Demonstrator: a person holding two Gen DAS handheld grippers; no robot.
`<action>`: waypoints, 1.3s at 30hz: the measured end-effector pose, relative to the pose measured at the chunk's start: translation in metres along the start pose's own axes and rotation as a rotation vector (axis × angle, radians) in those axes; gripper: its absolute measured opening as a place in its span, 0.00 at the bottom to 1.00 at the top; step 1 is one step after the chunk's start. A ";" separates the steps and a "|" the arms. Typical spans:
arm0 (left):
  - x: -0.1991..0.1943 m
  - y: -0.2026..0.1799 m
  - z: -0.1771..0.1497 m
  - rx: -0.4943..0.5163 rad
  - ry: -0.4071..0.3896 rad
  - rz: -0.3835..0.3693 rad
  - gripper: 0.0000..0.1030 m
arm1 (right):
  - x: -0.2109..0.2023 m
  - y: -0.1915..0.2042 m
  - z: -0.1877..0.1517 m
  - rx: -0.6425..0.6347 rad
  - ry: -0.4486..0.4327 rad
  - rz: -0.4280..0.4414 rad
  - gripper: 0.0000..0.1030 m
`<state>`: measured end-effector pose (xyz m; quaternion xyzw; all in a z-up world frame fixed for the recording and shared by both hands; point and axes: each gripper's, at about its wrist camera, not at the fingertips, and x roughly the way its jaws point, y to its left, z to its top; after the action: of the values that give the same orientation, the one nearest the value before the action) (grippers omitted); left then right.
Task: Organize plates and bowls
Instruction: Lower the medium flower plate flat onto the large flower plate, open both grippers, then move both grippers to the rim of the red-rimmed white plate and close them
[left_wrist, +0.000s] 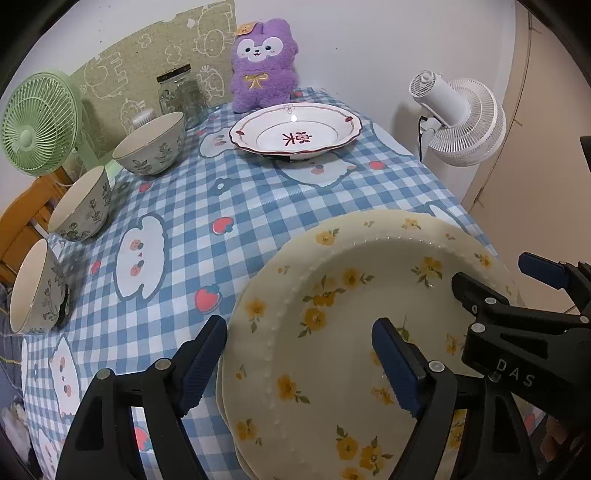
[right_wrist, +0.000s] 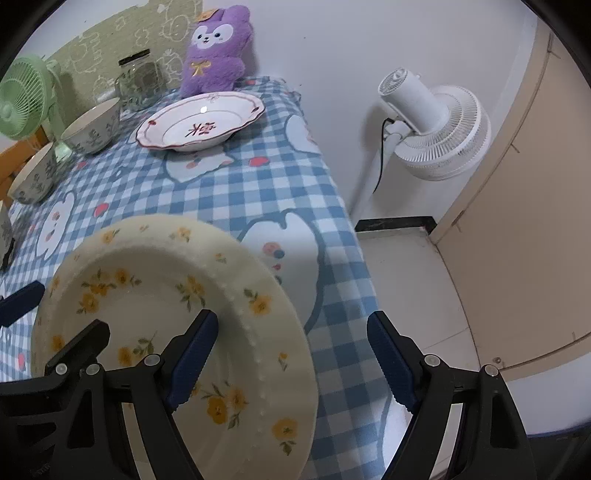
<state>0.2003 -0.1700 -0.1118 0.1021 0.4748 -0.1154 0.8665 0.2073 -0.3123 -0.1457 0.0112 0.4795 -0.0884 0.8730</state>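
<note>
2 cream plates with yellow flowers (left_wrist: 351, 332) lie stacked at the near edge of the tabletop (left_wrist: 258, 206). Each gripper straddles the stack's rim with jaws apart, pressing nothing: the left gripper (left_wrist: 299, 365) on its left side, the right gripper (right_wrist: 291, 360) on its right. 1 red-rimmed deep plate (left_wrist: 295, 129) sits far back before a purple plush toy (left_wrist: 264, 62), and 3 floral bowls (left_wrist: 151, 144) line the left edge.
</note>
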 end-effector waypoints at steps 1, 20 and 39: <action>0.000 0.000 0.001 0.002 -0.001 0.001 0.80 | 0.000 0.001 0.001 0.001 0.002 -0.004 0.81; -0.032 0.026 0.041 -0.022 -0.099 0.034 0.81 | -0.045 0.010 0.044 0.013 -0.079 0.023 0.81; -0.087 0.041 0.083 -0.028 -0.218 0.015 0.87 | -0.129 0.044 0.089 -0.007 -0.244 0.104 0.81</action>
<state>0.2335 -0.1462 0.0084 0.0803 0.3787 -0.1125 0.9152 0.2218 -0.2597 0.0075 0.0222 0.3688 -0.0423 0.9283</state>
